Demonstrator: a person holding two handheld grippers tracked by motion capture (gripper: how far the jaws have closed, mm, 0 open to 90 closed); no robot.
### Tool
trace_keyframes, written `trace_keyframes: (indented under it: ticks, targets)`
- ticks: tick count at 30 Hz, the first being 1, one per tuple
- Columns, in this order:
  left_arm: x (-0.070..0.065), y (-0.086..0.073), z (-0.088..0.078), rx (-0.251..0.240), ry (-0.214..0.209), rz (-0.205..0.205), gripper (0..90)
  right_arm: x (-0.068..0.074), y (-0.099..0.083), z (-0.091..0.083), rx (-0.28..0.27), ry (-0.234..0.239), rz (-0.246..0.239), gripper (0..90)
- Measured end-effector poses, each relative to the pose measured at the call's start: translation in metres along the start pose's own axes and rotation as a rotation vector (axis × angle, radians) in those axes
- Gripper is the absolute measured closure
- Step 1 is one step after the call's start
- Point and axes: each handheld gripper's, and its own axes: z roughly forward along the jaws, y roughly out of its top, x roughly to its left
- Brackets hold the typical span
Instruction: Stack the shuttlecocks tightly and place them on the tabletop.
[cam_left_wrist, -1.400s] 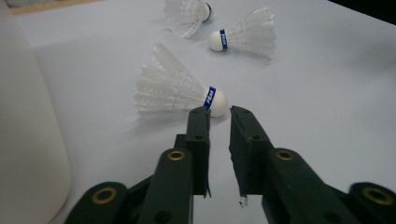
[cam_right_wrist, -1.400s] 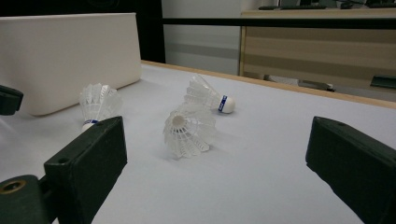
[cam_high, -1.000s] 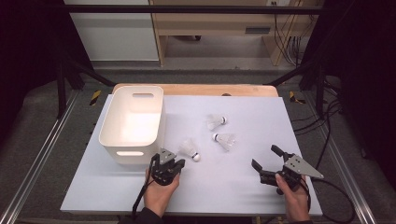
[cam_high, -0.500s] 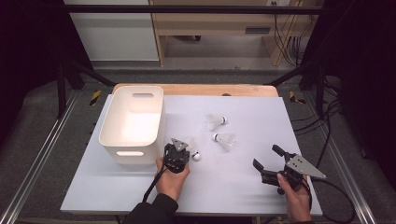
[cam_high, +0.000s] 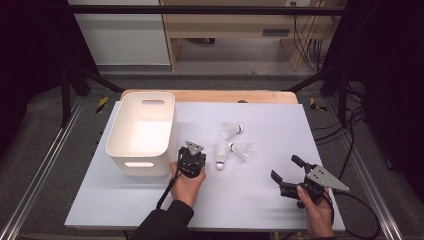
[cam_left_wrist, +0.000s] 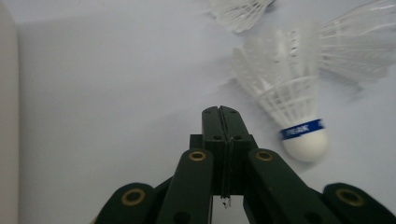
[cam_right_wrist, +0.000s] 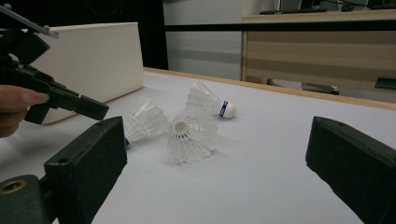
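Three white feathered shuttlecocks (cam_high: 221, 155) mid-worktop; left claw (cam_left_wrist: 220, 113) pressed together, empty; right claw (cam_high: 285, 169) spread, empty.

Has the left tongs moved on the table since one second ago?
Yes. In the high view the left tongs went away from the person and slightly right, along the white bin front corner, toward the nearest shuttlecock.

Count: three shuttlecocks, at (cam_high: 220, 155), (cam_high: 242, 150) and (cam_high: 231, 130), clustered at table centre. One white bin (cam_high: 142, 131) at 9 o'clock of them. Two grippers, (cam_high: 191, 159) and (cam_high: 287, 175).
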Motion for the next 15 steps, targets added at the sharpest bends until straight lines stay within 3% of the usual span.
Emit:
trace_keyframes:
  ticks: [1, 3, 4, 9, 11, 15]
  targets:
    - [-0.009, 0.003, -0.004, -0.012, -0.023, 0.032, 90.0, 0.000, 0.000, 0.000, 0.001, 0.001, -0.001, 5.4]
    - [-0.019, 0.005, -0.006, -0.020, -0.046, 0.057, 90.0, 0.001, 0.000, 0.001, 0.002, 0.003, -0.006, 5.4]
    - [-0.019, 0.005, -0.006, -0.020, -0.046, 0.057, 90.0, 0.001, 0.000, 0.001, 0.002, 0.003, -0.006, 5.4]
    - [-0.047, 0.009, 0.000, -0.006, -0.130, 0.081, 90.0, 0.003, 0.000, 0.002, 0.006, 0.004, -0.008, 5.4]
    - [-0.056, 0.012, 0.006, 0.003, -0.131, 0.108, 90.0, 0.003, 0.000, 0.002, 0.005, 0.006, -0.009, 5.4]
    - [-0.067, 0.011, 0.018, 0.038, -0.141, 0.120, 90.0, 0.003, 0.000, 0.001, 0.002, 0.009, -0.006, 5.4]
